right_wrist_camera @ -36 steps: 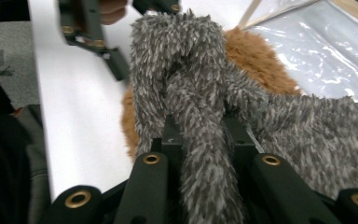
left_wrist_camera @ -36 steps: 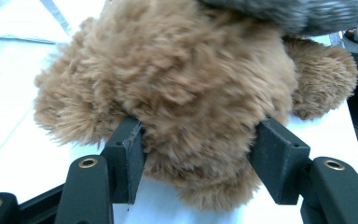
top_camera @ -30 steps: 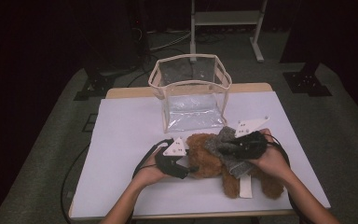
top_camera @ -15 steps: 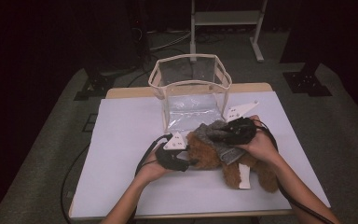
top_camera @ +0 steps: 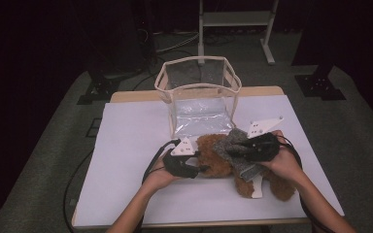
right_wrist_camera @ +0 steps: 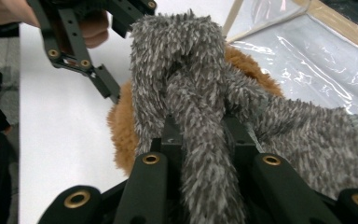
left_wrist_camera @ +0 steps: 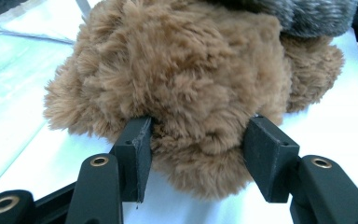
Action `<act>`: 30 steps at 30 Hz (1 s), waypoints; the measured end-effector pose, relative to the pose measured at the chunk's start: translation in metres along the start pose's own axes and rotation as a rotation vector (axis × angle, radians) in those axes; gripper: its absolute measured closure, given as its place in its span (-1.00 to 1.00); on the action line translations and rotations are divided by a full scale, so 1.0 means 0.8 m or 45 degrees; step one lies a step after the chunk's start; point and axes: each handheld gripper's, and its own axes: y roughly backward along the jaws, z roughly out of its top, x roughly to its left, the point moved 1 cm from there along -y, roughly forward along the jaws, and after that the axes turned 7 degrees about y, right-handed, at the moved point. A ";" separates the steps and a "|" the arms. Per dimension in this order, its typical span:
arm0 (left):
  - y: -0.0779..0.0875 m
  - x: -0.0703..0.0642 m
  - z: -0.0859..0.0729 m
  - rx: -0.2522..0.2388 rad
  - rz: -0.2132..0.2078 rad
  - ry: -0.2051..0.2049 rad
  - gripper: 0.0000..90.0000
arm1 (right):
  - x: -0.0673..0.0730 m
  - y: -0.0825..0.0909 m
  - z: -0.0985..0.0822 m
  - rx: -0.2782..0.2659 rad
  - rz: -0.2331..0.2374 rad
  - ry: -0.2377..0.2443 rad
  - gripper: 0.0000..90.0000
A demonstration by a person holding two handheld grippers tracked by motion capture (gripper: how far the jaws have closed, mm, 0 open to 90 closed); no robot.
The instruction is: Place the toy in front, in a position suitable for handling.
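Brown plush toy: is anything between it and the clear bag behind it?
Nothing visible stands between the brown plush toy and the clear bag; the bag sits just behind it, its mouth opening upward. The grey knitted cloth drapes over the toy itself.

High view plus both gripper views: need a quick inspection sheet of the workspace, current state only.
Surface: white table top, wooden edge at the far side.
Job's things: brown plush teddy bear lies near the front edge; grey fuzzy cloth drapes over it; clear plastic bag with beige trim stands open behind it.
Clutter: nothing seen.
Grippers: left gripper has its jaws pressed into the bear's fur after closing in; right gripper is shut on a fold of the cloth.
Cables: black cables trail from both grippers over the table.
Surroundings: dark room, grey carpet, white metal stand behind.
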 end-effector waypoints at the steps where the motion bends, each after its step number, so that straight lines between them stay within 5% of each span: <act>1: -0.001 0.001 0.000 0.002 0.001 -0.001 0.01 | 0.004 -0.002 0.001 -0.004 0.002 0.011 0.63; 8: 0.000 0.005 -0.003 -0.004 0.002 0.019 0.01 | 0.023 -0.021 0.016 -0.023 0.045 0.100 0.63; 17: 0.003 0.004 -0.005 -0.009 0.000 0.011 0.01 | -0.003 -0.004 -0.005 -0.025 0.013 0.018 0.63; 30: -0.001 0.006 -0.001 -0.026 -0.006 0.025 0.04 | 0.010 -0.027 0.017 -0.069 0.085 0.117 0.64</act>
